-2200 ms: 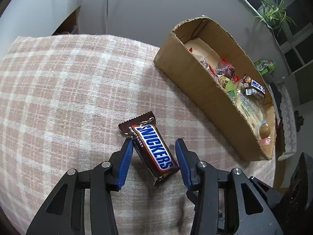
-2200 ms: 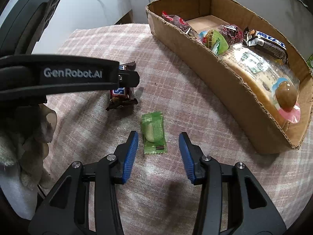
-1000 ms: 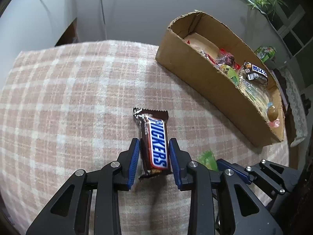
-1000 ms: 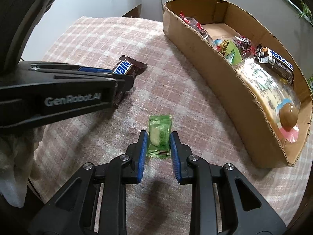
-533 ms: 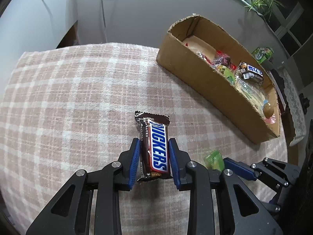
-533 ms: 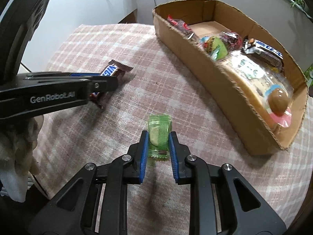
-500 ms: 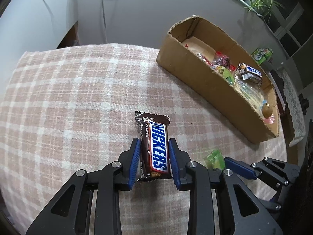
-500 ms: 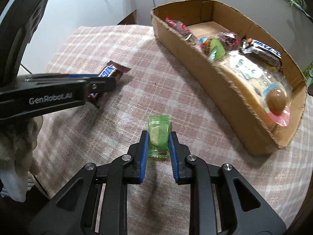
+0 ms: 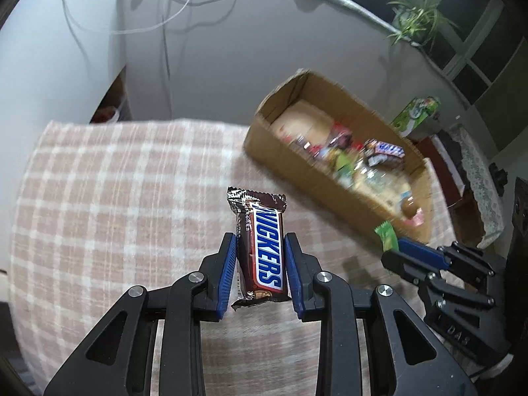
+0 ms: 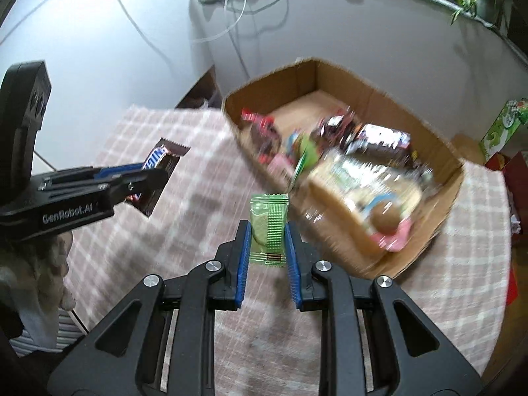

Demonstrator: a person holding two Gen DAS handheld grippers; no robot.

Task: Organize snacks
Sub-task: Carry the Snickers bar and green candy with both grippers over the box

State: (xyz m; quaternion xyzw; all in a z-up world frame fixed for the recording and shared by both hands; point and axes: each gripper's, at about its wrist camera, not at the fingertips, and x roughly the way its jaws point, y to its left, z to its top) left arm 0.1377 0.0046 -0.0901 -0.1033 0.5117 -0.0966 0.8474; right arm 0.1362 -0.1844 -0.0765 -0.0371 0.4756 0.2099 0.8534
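My left gripper is shut on a brown Snickers bar, held upright above the checked cloth. The same left gripper and Snickers bar show at the left of the right wrist view. My right gripper is shut on a small green candy packet, lifted off the table. That green packet and the right gripper appear at the right of the left wrist view. The cardboard box of snacks lies beyond both; in the right wrist view the box sits just past the packet.
A pink checked tablecloth covers the round table. The box holds several wrapped snacks, among them another chocolate bar. A green carton stands beyond the table at the right. Cables hang on the grey wall, and a plant sits on the sill.
Both grippers have risen with their snacks, lifting the Snickers bar and the green packet off the cloth. The table and box look farther below and blurred.
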